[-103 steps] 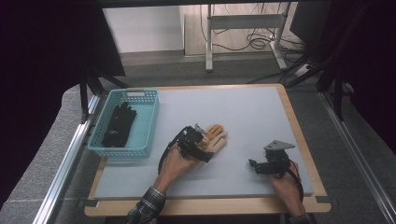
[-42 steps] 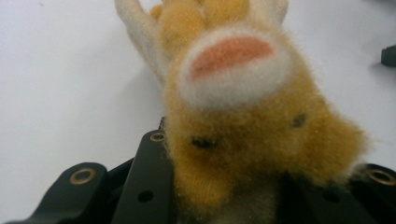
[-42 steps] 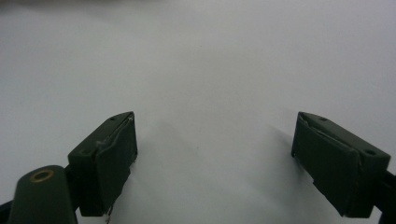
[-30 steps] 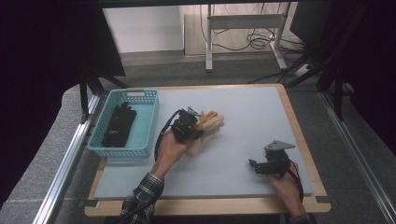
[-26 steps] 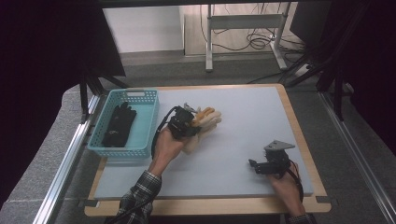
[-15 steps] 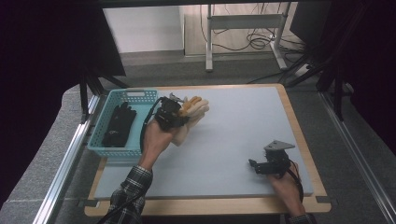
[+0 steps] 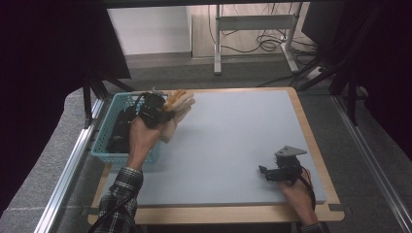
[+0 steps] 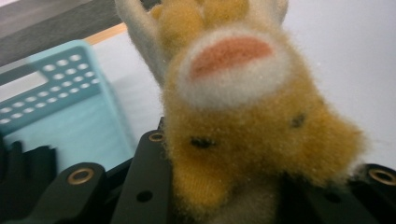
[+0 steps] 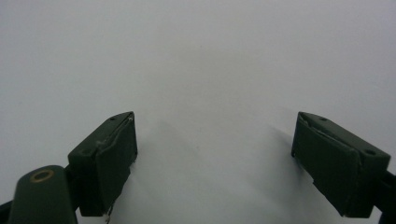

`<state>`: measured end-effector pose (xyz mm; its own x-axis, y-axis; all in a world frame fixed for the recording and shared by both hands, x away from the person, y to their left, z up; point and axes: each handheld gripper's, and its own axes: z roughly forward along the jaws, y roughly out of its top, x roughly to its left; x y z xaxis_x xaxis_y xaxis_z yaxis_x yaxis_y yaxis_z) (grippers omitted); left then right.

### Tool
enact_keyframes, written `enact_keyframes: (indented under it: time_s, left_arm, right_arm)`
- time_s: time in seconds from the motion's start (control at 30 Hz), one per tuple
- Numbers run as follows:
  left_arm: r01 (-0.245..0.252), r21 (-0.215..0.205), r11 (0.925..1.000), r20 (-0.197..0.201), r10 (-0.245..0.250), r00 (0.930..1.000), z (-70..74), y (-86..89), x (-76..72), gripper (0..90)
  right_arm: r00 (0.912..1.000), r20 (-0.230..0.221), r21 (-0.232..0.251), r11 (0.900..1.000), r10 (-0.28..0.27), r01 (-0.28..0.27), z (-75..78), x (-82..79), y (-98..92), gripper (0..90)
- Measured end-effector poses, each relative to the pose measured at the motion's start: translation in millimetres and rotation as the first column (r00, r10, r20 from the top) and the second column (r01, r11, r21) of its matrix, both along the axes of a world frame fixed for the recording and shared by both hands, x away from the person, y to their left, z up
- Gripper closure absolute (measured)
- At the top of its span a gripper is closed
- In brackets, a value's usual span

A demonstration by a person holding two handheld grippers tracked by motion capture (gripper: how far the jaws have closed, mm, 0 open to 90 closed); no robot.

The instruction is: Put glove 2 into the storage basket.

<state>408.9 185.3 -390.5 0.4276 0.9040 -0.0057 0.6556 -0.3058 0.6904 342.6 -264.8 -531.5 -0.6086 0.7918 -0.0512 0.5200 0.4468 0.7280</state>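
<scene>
A fuzzy yellow and white glove [image 7: 179,105] hangs above the table with my left gripper [image 7: 161,113] shut on it, right at the near right corner of a teal basket [image 7: 100,140]. In the left gripper view the glove [image 8: 243,107] fills the space between the black jaws, with the basket [image 8: 70,102] to its left. A black glove [image 7: 120,132] lies inside the basket. My right gripper [image 7: 265,172] rests low on the grey mat near the front right; its jaws [image 9: 215,158] stand open with nothing between them.
The grey mat [image 7: 233,131] covers a wooden-edged table [image 7: 311,141]. The basket stands at the mat's left edge beside a metal rail [image 7: 68,165]. Desk legs and cables [image 7: 252,34] lie on the floor beyond the far edge.
My left hand has carried the fuzzy glove up and to the left, from the middle of the mat to the basket's corner. The right hand has stayed where it was.
</scene>
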Motion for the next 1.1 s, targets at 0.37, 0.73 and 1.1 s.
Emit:
enact_keyframes:
  time_s: [0.37, 0.73, 1.1]
  left_arm:
    - [-0.08, 0.004, 0.9968, 0.007, 0.08, 0.9968, 3.7, 32.8, -0.4, 71.6]
    - [-0.174, 0.007, 0.9847, 0.0, 0.174, 0.9847, -1.2, 65.1, 3.7, 71.3]
    - [-0.266, 0.024, 0.9637, -0.062, 0.267, 0.9617, -30.5, 91.8, 18.5, 70.4]
  right_arm:
    - [1.0, 0.0, 0.0, 1.0, 0.0, 0.0, 0.0, 0.0, 0.0, 13.8]
    - [1.0, 0.0, 0.0, 1.0, 0.0, 0.0, 0.0, 0.0, 0.0, 13.8]
    - [1.0, -0.001, 0.001, 1.0, 0.0, 0.0, 0.0, 0.0, 0.0, 13.8]
